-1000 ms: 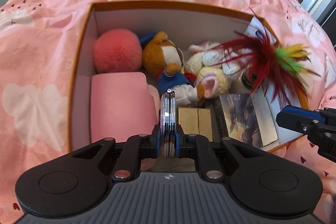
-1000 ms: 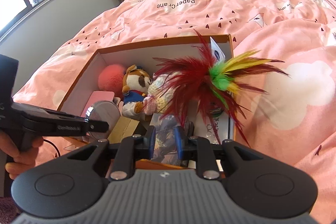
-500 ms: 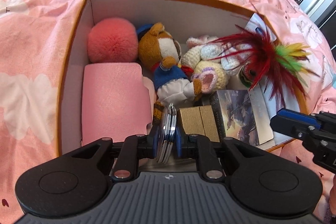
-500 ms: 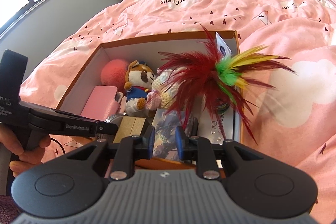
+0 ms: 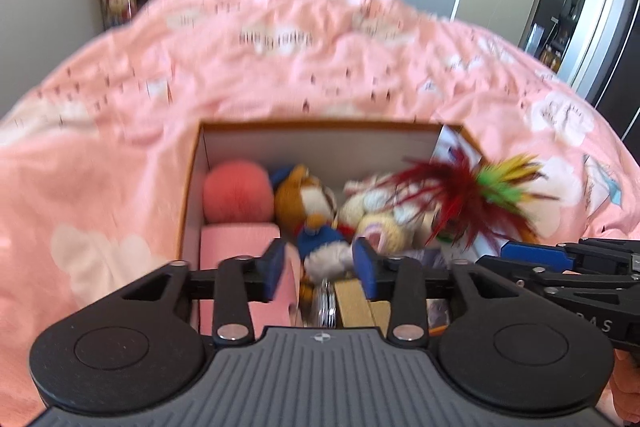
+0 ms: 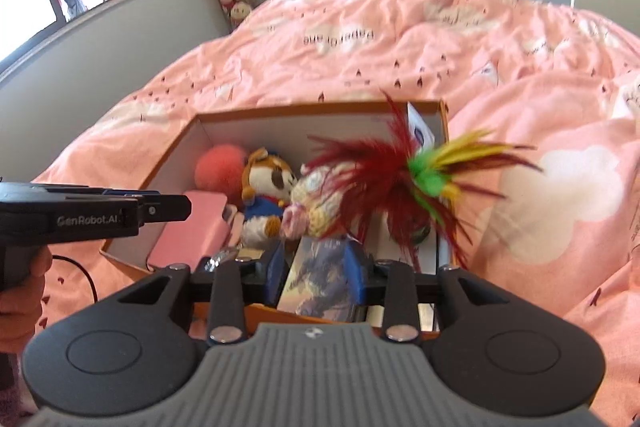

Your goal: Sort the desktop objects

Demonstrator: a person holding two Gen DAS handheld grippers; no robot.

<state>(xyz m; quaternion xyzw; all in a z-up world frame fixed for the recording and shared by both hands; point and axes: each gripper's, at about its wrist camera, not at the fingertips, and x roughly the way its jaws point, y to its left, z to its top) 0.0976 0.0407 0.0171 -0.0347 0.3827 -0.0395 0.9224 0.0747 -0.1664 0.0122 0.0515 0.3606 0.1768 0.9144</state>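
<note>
An orange-rimmed cardboard box with white inner walls (image 5: 192, 211) sits on a bed covered by a pink quilt printed with white clouds (image 5: 120, 155).

Going left to right inside the box: a fuzzy coral-pink pompom ball (image 5: 237, 191) lies in the far left corner, with a flat pink foam pad (image 5: 236, 247) in front of it. Next comes a brown-and-white plush animal in a blue outfit (image 5: 310, 211), touching the ball. Beside it is a cream crocheted doll with pink ears (image 5: 380, 223). Above the right part of the box spreads a feather toy of dark red plumes with green and yellow tips (image 5: 464, 195). At the near wall, a round silver metal disc standing on edge (image 5: 326, 303) rests in the box between the pink pad and a tan wooden block (image 5: 354, 301). Right of that, in the right wrist view, a picture card with a painted scene (image 6: 320, 279) lies in the box.

The left tongs (image 5: 320, 269) hang over the near edge of the box, their blue pads opening and nothing between them; the silver disc lies free below. The right tongs (image 6: 316, 273) are also opening, pads apart with nothing pressed between them, the picture card showing through the gap.
</note>
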